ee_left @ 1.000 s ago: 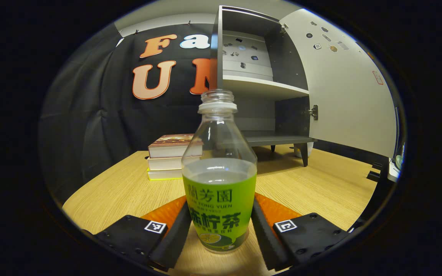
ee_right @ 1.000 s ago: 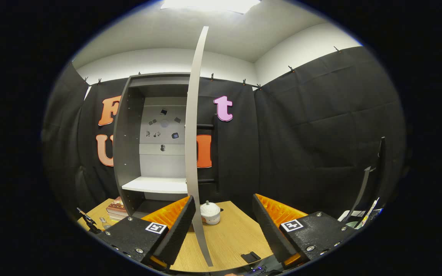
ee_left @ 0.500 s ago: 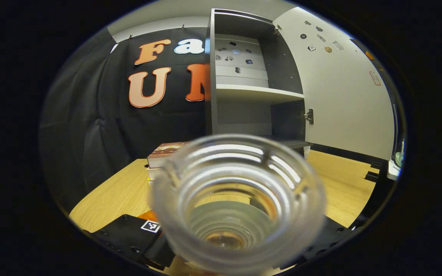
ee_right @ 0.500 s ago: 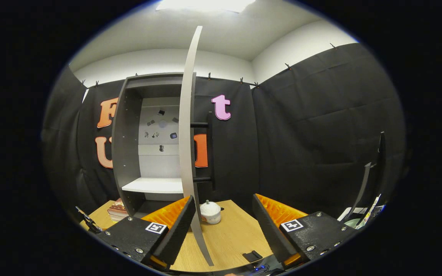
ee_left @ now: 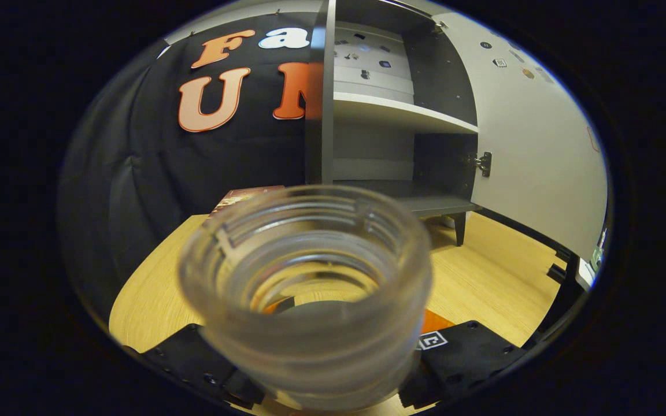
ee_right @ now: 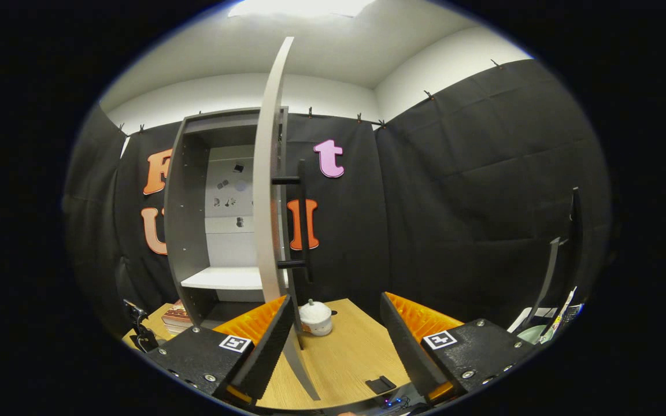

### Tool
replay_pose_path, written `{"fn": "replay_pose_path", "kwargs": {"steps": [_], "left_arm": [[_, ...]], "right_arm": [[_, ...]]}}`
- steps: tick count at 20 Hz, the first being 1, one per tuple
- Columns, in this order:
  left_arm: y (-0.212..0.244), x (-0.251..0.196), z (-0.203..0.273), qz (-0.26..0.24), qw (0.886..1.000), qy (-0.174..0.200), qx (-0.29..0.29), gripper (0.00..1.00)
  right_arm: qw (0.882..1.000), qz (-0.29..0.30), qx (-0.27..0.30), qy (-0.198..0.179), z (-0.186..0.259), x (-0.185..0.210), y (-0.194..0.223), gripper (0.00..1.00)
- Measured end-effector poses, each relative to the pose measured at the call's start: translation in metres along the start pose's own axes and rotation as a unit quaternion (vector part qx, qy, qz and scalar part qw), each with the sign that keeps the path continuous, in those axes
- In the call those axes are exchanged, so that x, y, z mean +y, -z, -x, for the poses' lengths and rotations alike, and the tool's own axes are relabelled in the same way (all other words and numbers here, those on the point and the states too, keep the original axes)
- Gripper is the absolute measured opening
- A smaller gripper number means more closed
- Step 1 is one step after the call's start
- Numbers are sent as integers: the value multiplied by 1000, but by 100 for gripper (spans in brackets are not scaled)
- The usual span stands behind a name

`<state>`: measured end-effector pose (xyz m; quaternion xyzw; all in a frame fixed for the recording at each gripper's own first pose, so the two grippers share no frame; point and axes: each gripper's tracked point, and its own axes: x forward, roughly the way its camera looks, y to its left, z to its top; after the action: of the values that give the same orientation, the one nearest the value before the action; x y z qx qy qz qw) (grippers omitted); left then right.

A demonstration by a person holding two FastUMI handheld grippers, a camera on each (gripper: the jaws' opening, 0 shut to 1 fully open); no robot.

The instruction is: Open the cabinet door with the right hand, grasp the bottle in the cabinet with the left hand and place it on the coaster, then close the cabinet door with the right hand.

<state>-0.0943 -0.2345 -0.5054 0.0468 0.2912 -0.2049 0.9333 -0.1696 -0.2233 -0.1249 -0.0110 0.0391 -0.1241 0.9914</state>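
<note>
Table: light wood tabletop (ee_left: pixel 483 277) runs back to black cloth walls; white ceiling above in the right gripper view.
Cabinet: grey cabinet (ee_left: pixel 402 115) stands on short legs at the far side of the table, 1 white shelf across its middle, small stickers on its back panel.
Door: cabinet door (ee_right: pixel 269 190) stands open, seen nearly edge-on in the right gripper view, its dark bar handle (ee_right: pixel 303 222) on the outer face; the left gripper view shows its pale inner face (ee_left: pixel 541 133) and 1 hinge.
Bottle: clear bottle (ee_left: pixel 307 289) has no cap and is tipped mouth-first toward the left camera, very close and blurred, out of the cabinet and above the table.
Left gripper: left gripper (ee_left: pixel 333 370) sits behind and under the bottle; fingers mostly hidden, so grip cannot be told.
Right gripper: right gripper (ee_right: pixel 333 341) is spread wide, holding nothing, near the door's lower edge.
Other items: stacked books (ee_right: pixel 176 318) beside the cabinet; small white lidded pot (ee_right: pixel 315 316) behind the door.
</note>
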Motion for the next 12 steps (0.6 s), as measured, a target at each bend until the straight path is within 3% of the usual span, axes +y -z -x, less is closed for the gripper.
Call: {"fn": "replay_pose_path", "kwargs": {"steps": [12], "left_arm": [[8, -13, -15, -27, 999, -9, 17, 87]], "right_arm": [[1000, -24, 14, 10, -11, -21, 13, 93]]}}
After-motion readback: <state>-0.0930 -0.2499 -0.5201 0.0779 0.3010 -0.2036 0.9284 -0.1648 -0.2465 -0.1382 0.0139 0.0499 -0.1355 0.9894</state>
